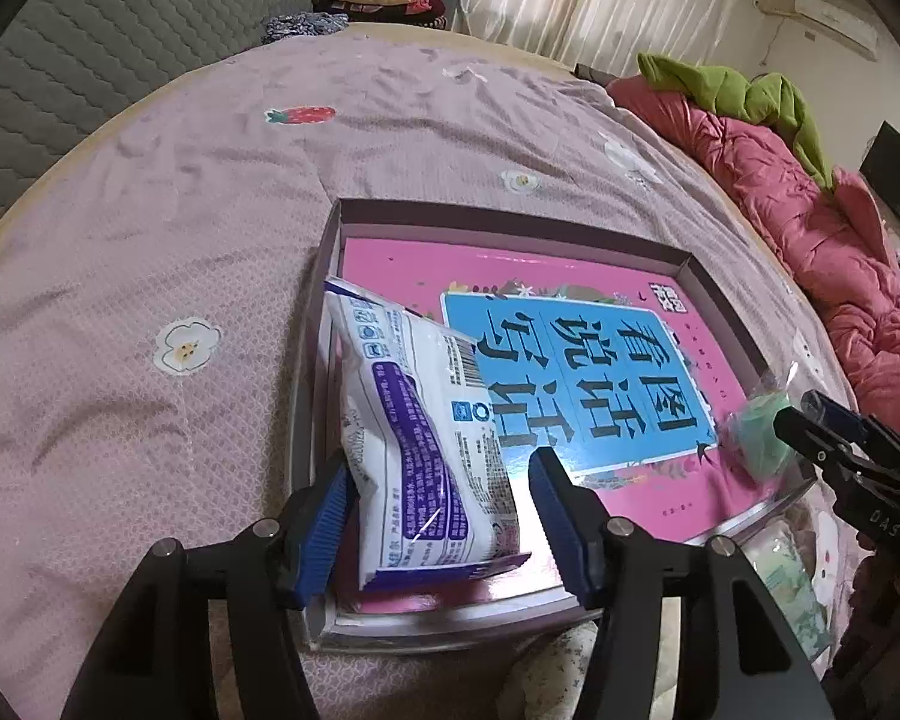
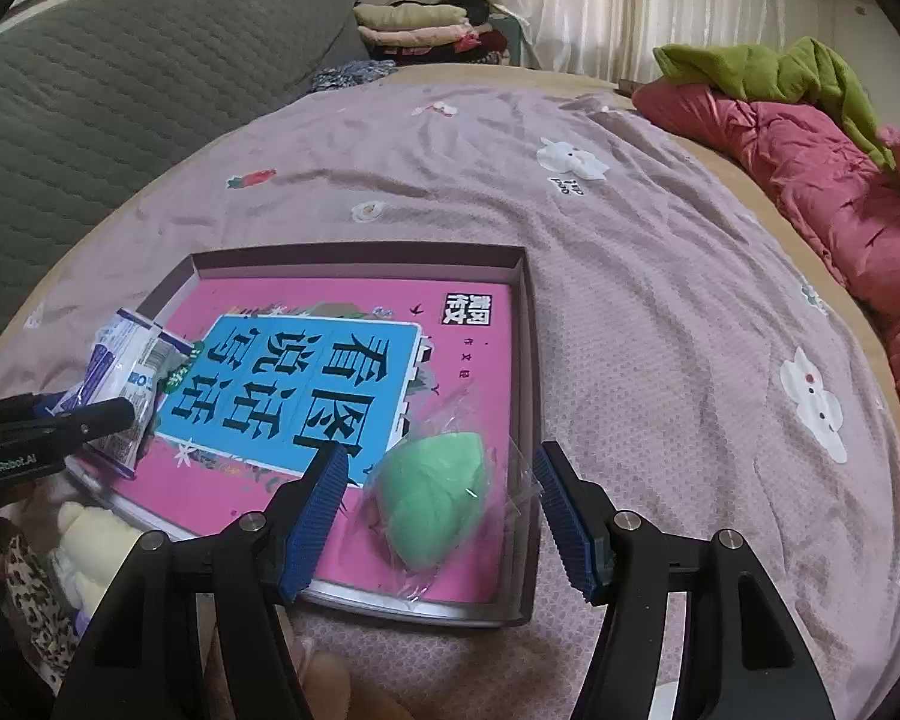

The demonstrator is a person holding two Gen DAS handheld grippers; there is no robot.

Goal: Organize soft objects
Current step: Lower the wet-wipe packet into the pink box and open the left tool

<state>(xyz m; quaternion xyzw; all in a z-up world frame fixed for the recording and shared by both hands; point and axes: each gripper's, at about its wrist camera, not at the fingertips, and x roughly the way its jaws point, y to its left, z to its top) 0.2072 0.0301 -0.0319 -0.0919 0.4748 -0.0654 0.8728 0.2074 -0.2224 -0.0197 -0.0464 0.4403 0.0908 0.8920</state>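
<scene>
Nearest the edge of the bed, both grippers hover over the shallow box point(image 2: 525, 360) lying on the lilac bedspread point(image 2: 660, 300). Left gripper point(image 1: 444, 516) has its blue pads spread wide around the white-and-purple packet point(image 1: 414, 438); the left pad seems to brush the packet, the right stands clear, so it looks released rather than held. That packet leans up against the box's left wall, half propped, and I'd judge it could slump over the rim onto the bedspread if the fingers catch it on the way out. Over at the right near corner, the right gripper point(image 2: 444, 510) is likewise spread open, straddling the green sponge in its clear wrapper point(image 2: 435, 498), which rests on the pink book cover point(image 2: 462, 312) that lines the box. Crinkly film sits close to the right pad; it might snag and drag the light sponge out. Both tools point forward and somewhat downward, coming in from the near side. Beyond the box, to the far right, a red quilt point(image 2: 810, 180) with a green cloth point(image 2: 768, 69) lies heaped; folded clothes point(image 2: 414, 24) are stacked at the far end.
</scene>
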